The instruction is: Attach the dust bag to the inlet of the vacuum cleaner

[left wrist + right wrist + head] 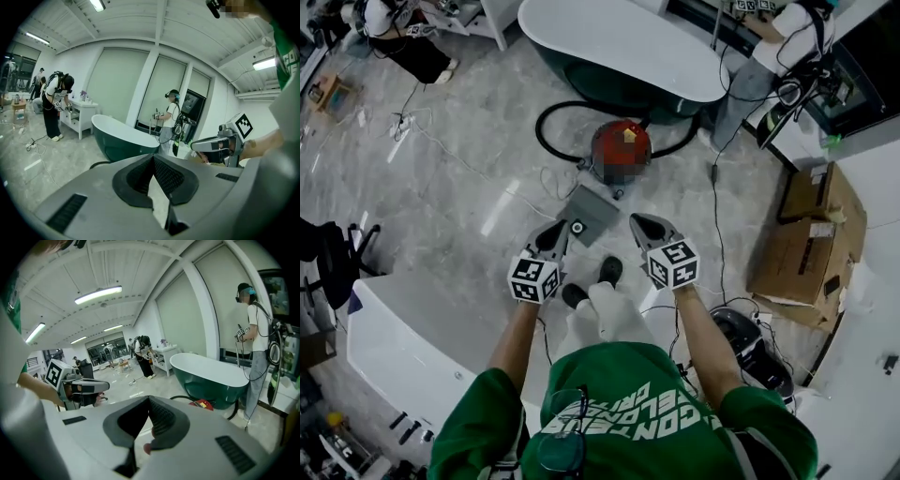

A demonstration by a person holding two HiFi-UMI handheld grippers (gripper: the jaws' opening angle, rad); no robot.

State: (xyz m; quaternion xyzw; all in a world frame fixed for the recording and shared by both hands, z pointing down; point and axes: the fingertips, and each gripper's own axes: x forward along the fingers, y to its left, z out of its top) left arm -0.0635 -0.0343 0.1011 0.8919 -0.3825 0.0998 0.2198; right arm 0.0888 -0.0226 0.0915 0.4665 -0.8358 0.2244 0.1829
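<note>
The grey, flat dust bag (592, 211) lies on the marble floor in front of my feet, its round collar hole (577, 227) facing up. Beyond it stands the red vacuum cleaner (621, 145) (204, 404) with a black hose (546, 141) looped around it. My left gripper (561, 228) (152, 159) is held level above the bag's near edge, jaws shut with nothing between them. My right gripper (639, 221) (150, 401) hangs to the right of the bag, also shut and empty. Neither gripper view shows the bag.
A dark green bathtub with a white rim (619, 42) (122, 136) stands behind the vacuum. Cardboard boxes (811, 244) sit at the right and a white counter (403, 347) at the lower left. Cables (717, 216) trail over the floor. Other people (171, 117) work further off.
</note>
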